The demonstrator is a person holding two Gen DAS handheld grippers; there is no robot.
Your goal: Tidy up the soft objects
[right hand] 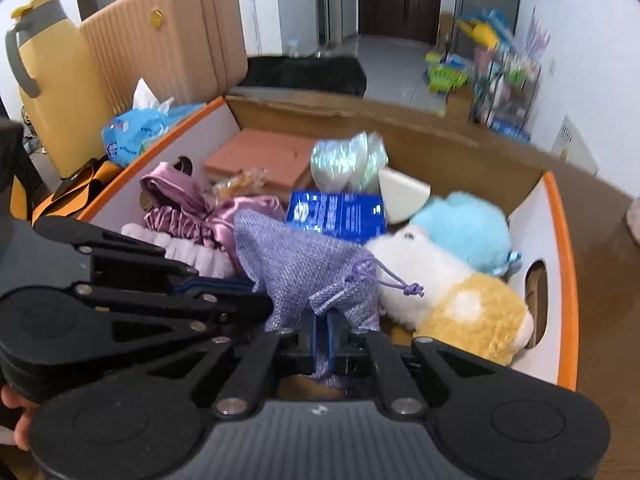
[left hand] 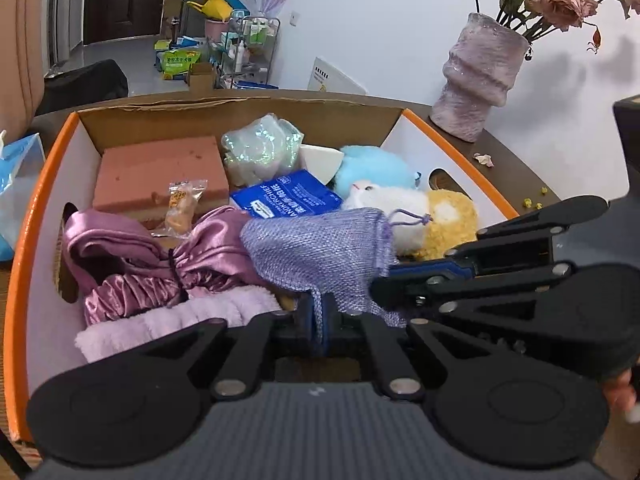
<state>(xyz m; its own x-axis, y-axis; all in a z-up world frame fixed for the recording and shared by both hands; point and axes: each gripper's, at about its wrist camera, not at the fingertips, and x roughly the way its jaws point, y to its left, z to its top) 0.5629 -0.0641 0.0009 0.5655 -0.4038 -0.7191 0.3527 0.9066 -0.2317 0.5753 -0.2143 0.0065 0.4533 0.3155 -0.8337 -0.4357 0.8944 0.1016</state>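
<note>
Left wrist view: left claw (left hand: pixel 319 320) closed narrow, pinching the lower edge of the lavender drawstring pouch (left hand: pixel 316 252). Right claw (left hand: pixel 384 280) enters from the right side of the pouch, its tips pressed together at the pouch's right edge; whether it pinches fabric there cannot be told in this view. Pouch sits over the near middle of the orange-rimmed cardboard box (left hand: pixel 36 184). Left of the pouch: purple satin bonnet (left hand: pixel 160 256), and nearer than that a pink fuzzy cloth (left hand: pixel 168 320). Behind the pouch: blue handkerchief pack (left hand: pixel 288 196), pink sponge block (left hand: pixel 160 172), snack packet (left hand: pixel 184 204), iridescent bag (left hand: pixel 260 148). Right of the pouch: white-and-yellow plush (left hand: pixel 432 216), blue plush (left hand: pixel 376 168). Pink vase (left hand: pixel 476 80) stands on the table (left hand: pixel 516 168), outside the box, far right of the pouch.

Right wrist view: right claw (right hand: pixel 323 344) closed narrow on a fold of the pouch (right hand: pixel 304 264) beside its tied cord. Left claw (right hand: pixel 260 300) comes from the left, tips against the pouch's left side. Plush (right hand: pixel 460 304) touches the pouch on the right. Yellow thermos (right hand: pixel 52 80) and pink suitcase (right hand: pixel 168 36) stand beyond the box, far left of the pouch.
</note>
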